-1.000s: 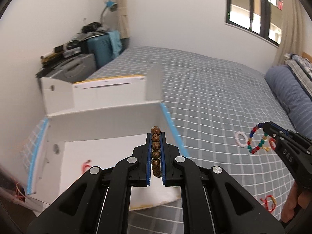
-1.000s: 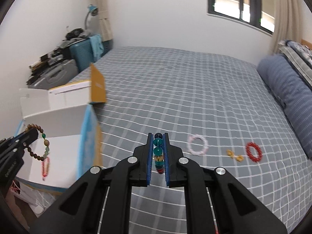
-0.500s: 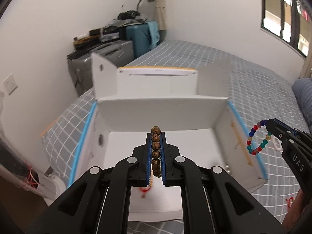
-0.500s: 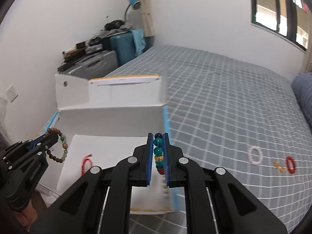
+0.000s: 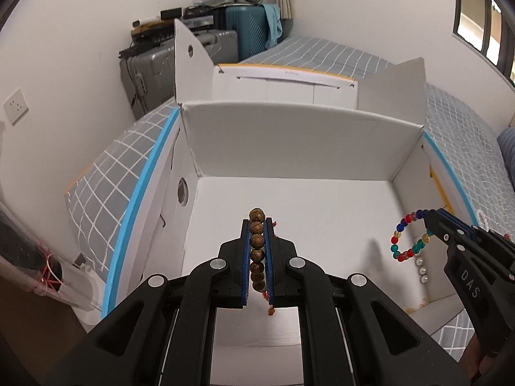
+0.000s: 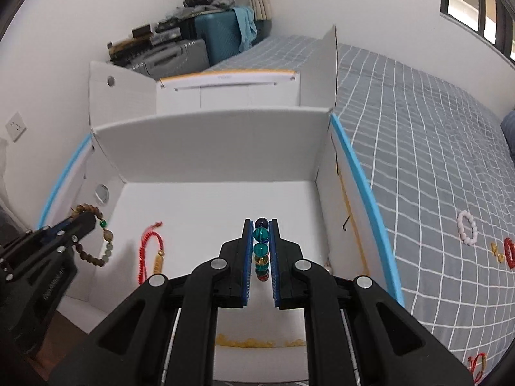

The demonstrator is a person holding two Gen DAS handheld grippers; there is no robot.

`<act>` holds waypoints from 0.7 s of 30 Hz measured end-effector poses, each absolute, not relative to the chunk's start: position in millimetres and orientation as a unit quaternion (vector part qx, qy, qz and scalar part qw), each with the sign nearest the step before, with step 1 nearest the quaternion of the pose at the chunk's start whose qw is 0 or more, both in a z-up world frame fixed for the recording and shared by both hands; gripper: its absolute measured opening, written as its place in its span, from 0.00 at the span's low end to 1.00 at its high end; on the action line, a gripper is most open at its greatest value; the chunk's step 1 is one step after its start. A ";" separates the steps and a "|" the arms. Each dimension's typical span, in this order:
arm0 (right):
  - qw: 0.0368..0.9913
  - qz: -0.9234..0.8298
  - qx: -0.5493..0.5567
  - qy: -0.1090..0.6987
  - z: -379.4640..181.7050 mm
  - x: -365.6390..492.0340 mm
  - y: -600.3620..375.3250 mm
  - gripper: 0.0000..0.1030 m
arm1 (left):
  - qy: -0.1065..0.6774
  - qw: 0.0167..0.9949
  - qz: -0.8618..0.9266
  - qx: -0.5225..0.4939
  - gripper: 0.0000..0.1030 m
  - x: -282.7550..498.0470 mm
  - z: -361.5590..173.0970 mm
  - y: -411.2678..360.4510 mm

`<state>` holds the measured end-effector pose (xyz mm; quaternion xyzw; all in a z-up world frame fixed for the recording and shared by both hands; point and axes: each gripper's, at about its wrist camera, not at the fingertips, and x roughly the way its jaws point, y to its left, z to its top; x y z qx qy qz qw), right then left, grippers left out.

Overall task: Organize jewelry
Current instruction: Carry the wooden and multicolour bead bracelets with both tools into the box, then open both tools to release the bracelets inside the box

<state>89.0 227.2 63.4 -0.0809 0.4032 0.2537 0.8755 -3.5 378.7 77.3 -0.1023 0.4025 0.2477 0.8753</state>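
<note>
Both grippers over the open white box [image 5: 289,135] on the bed [image 6: 434,160]. Left gripper [image 5: 257,225]: jaws pinching the wooden bracelet [image 5: 257,247], its bead row lying along the fingers, the loop hanging under them. Right gripper [image 6: 261,225]: jaws pinching the glass bracelet [image 6: 261,247] likewise. The box floor lies directly below and ahead of both jaws, so release is likely a straight drop; neither hand is clearly nearer. A red cord [image 6: 151,247] already lies inside. One second ago the grippers were short of the box, the right over bare bedding; both have since swung over it
</note>
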 end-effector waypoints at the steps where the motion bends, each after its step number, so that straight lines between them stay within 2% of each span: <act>1: 0.875 0.252 -0.082 0.405 61.7 89.4 227.4 0.09 | 0.405 0.874 0.249 -0.103 0.07 -3.4 74.8 379.7; 13: 0.876 0.250 -0.087 0.403 63.4 86.8 227.6 0.10 | 0.412 0.868 0.255 -0.109 0.09 -4.2 68.1 383.2; 15: 0.879 0.253 -0.086 0.396 69.7 83.9 224.8 0.17 | 0.409 0.869 0.256 -0.110 0.10 -6.2 71.5 383.0; 16: 0.880 0.254 -0.085 0.392 72.4 82.7 223.9 0.26 | 0.408 0.870 0.256 -0.110 0.11 -7.2 72.8 382.5; 17: 0.883 0.253 -0.083 0.386 76.7 81.2 220.6 0.35 | 0.405 0.871 0.256 -0.108 0.15 -8.6 75.8 380.4; 19: 0.890 0.248 -0.078 0.375 85.0 79.9 211.8 0.45 | 0.397 0.875 0.257 -0.105 0.31 -11.7 81.4 375.2; 20: 0.893 0.246 -0.075 0.370 89.7 80.0 206.2 0.53 | 0.393 0.876 0.258 -0.106 0.49 -13.2 83.4 373.6; 21: 0.896 0.243 -0.072 0.365 93.9 80.2 200.6 0.57 | 0.387 0.878 0.258 -0.108 0.56 -15.2 86.6 371.5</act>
